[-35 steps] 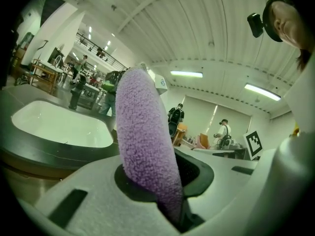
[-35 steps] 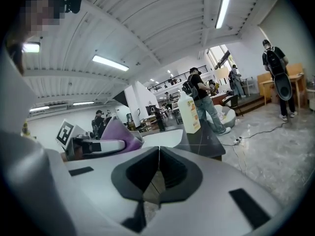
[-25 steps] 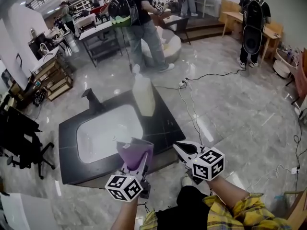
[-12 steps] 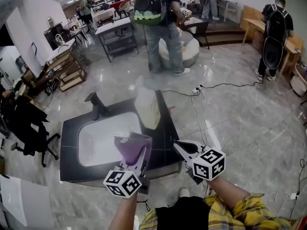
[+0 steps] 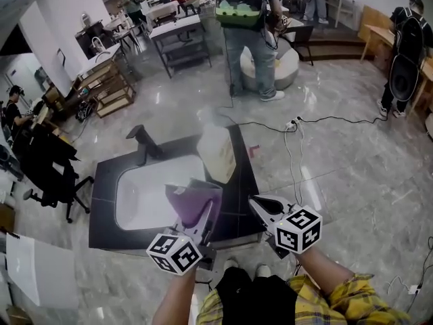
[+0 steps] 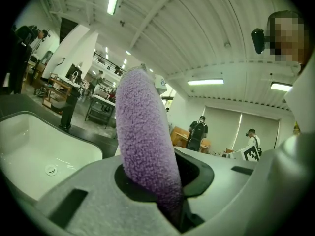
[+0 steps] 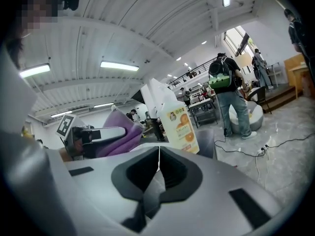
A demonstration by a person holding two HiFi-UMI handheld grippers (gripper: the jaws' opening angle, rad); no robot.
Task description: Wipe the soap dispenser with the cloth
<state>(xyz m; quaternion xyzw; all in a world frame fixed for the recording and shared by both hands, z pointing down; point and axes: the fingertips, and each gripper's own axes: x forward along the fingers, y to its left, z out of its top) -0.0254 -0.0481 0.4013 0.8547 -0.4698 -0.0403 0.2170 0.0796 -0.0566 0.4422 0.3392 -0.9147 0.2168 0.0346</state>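
Note:
The soap dispenser, a tall translucent white bottle with an orange label, stands upright on the black counter just right of the white sink basin. My left gripper is shut on a purple fleecy cloth, which sticks up between its jaws. It hovers over the counter's near edge, short of the bottle. My right gripper is shut with nothing in it, its jaws meeting in a thin line. It points at the bottle from the counter's near right corner.
A black faucet rises at the sink's far left. Cables and a power strip lie on the glossy floor to the right. A person with a backpack stands beyond the counter. An office chair is at the left.
Both grippers have come closer to the counter, and the bottle now lies nearer to them in the head view. The cloth stays clamped in the left one; the right stays shut.

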